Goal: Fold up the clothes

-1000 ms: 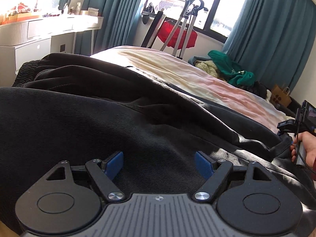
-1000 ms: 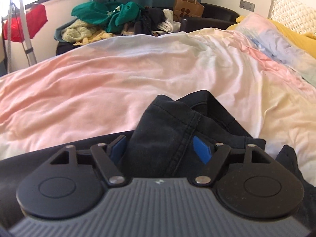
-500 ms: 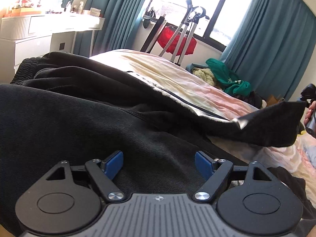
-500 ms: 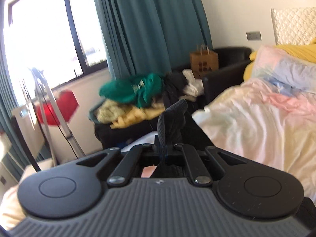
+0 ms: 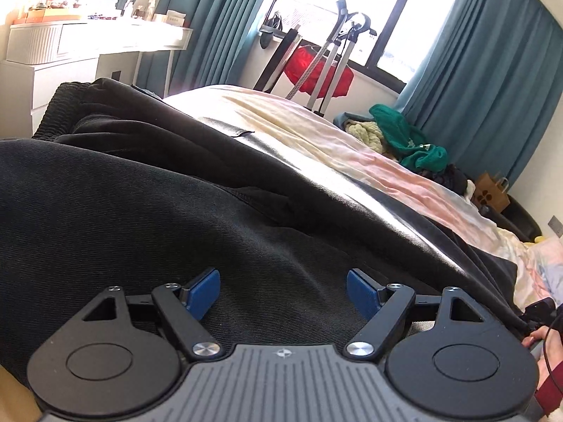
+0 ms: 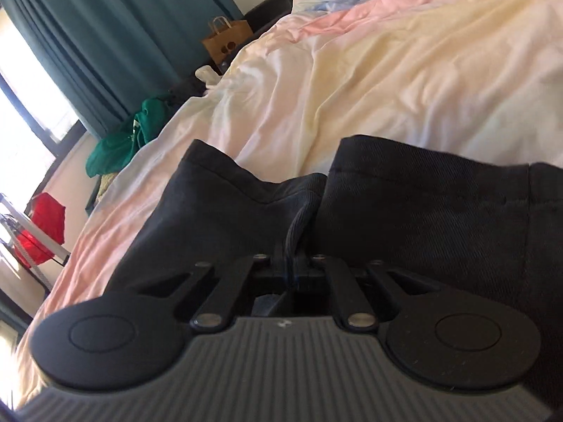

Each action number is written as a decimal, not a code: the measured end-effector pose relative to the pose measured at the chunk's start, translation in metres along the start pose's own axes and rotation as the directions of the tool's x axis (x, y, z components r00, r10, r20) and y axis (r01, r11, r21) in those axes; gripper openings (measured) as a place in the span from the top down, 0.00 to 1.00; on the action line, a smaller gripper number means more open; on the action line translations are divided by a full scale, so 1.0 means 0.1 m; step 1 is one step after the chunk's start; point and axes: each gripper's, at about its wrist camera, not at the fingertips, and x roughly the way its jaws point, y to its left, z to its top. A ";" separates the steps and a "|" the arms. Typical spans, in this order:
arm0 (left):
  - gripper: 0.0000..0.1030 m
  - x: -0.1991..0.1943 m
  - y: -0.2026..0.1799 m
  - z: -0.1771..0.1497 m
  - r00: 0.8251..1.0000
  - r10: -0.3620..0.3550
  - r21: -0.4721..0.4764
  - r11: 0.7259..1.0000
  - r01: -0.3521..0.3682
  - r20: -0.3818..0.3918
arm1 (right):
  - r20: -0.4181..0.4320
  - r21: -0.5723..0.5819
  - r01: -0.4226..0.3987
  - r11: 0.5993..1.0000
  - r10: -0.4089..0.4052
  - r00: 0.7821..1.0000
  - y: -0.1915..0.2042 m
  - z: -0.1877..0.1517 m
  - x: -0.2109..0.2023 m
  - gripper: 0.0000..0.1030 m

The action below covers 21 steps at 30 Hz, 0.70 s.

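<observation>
Trousers [image 5: 147, 190], black, lie spread over the bed [image 5: 369, 161], filling the space under and ahead of the left gripper [image 5: 283, 290]. Its blue pads [image 5: 202, 292] stand wide apart above the cloth, with nothing pinched between them. The right gripper [image 6: 290, 263] has its jaws pressed together on a bunched fold of the trousers [image 6: 422, 204], whose hems lie just ahead of it on the pastel bed [image 6: 387, 81]. Beyond and to its left sit green clothes [image 6: 119, 140] and a paper bag [image 6: 225, 44] by the curtain [image 6: 105, 35]. At the left gripper's right edge, a hand [image 5: 543, 355] shows.
</observation>
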 end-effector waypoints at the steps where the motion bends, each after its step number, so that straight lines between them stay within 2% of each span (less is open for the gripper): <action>1: 0.21 0.01 0.01 0.00 1.000 0.002 -0.005 1.000 -0.002 -0.004 | 0.004 -0.006 -0.008 1.000 0.008 1.000 0.00 -0.01 0.00 0.93; 7: 0.21 0.09 -0.01 0.05 0.999 0.050 0.042 0.998 -0.050 -0.005 | -0.023 -0.035 -0.020 0.999 0.019 1.000 -0.01 0.02 -0.16 0.87; 10: 0.21 0.09 0.01 0.05 0.999 0.047 0.034 0.998 -0.047 -0.010 | -0.024 -0.146 -0.008 0.989 0.005 1.000 0.04 -0.02 -0.34 0.87; 15: 0.21 0.04 0.00 0.06 0.999 0.051 0.039 0.998 -0.051 -0.004 | -0.037 -0.241 -0.034 0.970 0.025 0.999 0.12 -0.01 -0.79 0.87; 21: 0.21 -0.13 -0.04 0.05 0.997 0.066 0.054 0.996 -0.067 0.034 | -0.095 -0.210 -0.122 0.970 0.104 0.990 0.17 -0.02 -1.39 0.87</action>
